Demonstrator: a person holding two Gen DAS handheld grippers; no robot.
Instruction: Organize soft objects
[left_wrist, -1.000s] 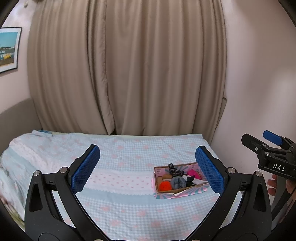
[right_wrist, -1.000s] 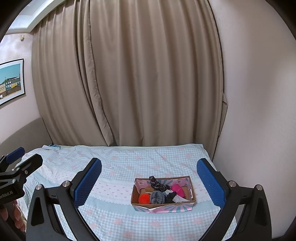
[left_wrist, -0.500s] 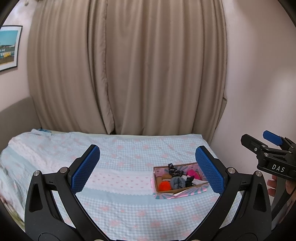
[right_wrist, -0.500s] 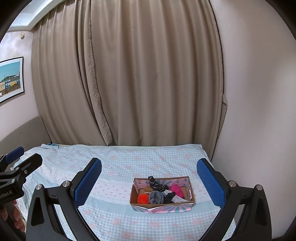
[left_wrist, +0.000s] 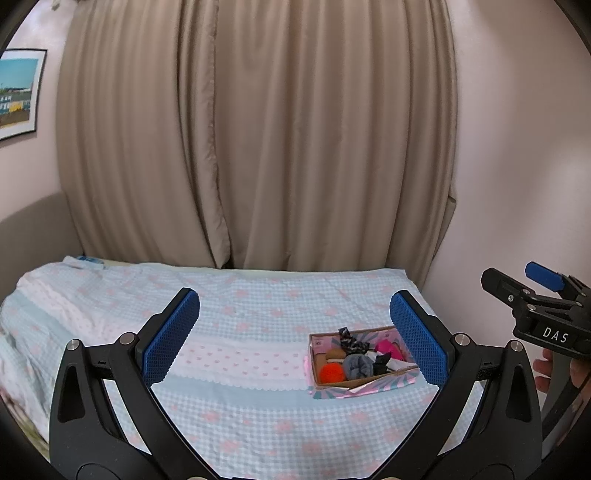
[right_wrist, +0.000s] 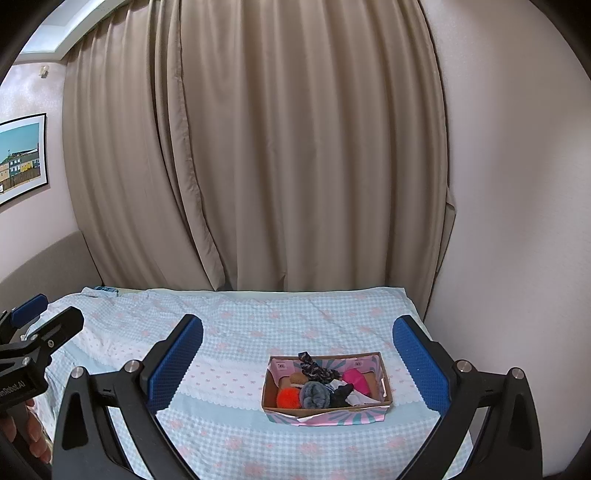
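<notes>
A cardboard box (right_wrist: 384, 382) with a pink and teal outside sits on the bed; it also shows in the left wrist view (left_wrist: 317, 382). It holds several soft items: an orange pompom (right_wrist: 288, 398), a grey fluffy piece (right_wrist: 314, 395), a pink piece (right_wrist: 354, 380), a dark patterned scrunchie (right_wrist: 317, 369) and black cloth (right_wrist: 341, 393). My left gripper (left_wrist: 295, 338) is open and empty, held well above and short of the box. My right gripper (right_wrist: 299, 360) is open and empty, also back from the box.
The bed (right_wrist: 236, 332) has a light blue checked cover with pink hearts. Beige curtains (right_wrist: 277, 147) hang behind it. A wall (right_wrist: 517, 221) bounds the right side. A framed picture (right_wrist: 22, 158) hangs at left. A padded headboard (left_wrist: 33, 229) lines the left.
Both grippers have drifted slightly; the box sits a touch lower and more to the left in the right wrist view. Both stay open.
</notes>
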